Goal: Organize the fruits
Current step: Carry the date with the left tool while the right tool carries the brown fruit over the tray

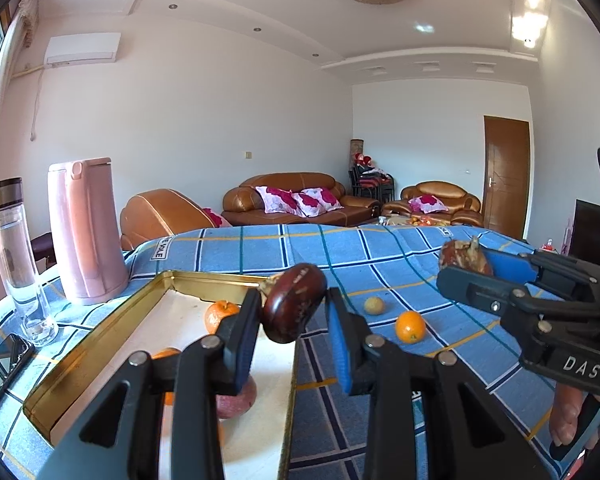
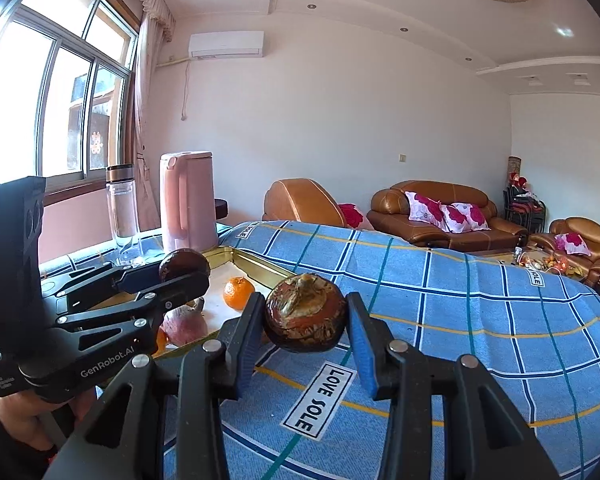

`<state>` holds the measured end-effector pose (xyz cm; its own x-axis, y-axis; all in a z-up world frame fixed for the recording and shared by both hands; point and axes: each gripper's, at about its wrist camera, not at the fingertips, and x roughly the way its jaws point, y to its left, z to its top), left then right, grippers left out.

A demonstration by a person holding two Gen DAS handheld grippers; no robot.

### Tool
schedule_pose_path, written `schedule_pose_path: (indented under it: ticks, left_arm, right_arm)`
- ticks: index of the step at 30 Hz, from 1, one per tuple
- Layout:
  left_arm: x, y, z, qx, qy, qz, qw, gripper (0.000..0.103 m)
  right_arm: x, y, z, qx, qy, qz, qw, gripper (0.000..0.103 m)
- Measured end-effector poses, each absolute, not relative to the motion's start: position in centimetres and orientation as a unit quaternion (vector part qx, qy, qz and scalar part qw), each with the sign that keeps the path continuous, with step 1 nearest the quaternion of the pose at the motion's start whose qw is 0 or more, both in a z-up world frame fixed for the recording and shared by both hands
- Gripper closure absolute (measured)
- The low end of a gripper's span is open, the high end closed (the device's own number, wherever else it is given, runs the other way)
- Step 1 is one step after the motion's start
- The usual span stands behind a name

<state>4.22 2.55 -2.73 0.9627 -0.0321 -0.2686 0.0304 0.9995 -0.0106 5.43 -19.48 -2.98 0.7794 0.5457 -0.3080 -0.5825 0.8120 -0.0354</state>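
Tray (image 1: 100, 332) glossy gold metal; tablecloth (image 2: 480, 320) matt checked cloth; mangosteen (image 1: 294, 304) smooth, shiny.

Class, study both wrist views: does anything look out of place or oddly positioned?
Two fruits lie loose on the blue tablecloth outside the gold tray: an orange and a small yellowish fruit.

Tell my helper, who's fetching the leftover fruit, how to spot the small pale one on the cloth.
Start at the gold tray on the blue checked tablecloth. On the cloth just beside its right rim lie two loose fruits: a bright orange and, slightly farther back, the small pale fruit. It is smaller and dull yellowish.
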Motion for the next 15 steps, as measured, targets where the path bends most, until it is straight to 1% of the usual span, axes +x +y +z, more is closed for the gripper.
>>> schedule_pose_path:
  ticks: [15]
  left_arm:
    - [3.3, 5.6, -3.3, -0.001, 0.151, 0.022, 0.988, 0.069]
  right_arm:
    - [4.9, -16.0, -2.9, -0.080, 0.147, 0.336, 0.927, 0.060]
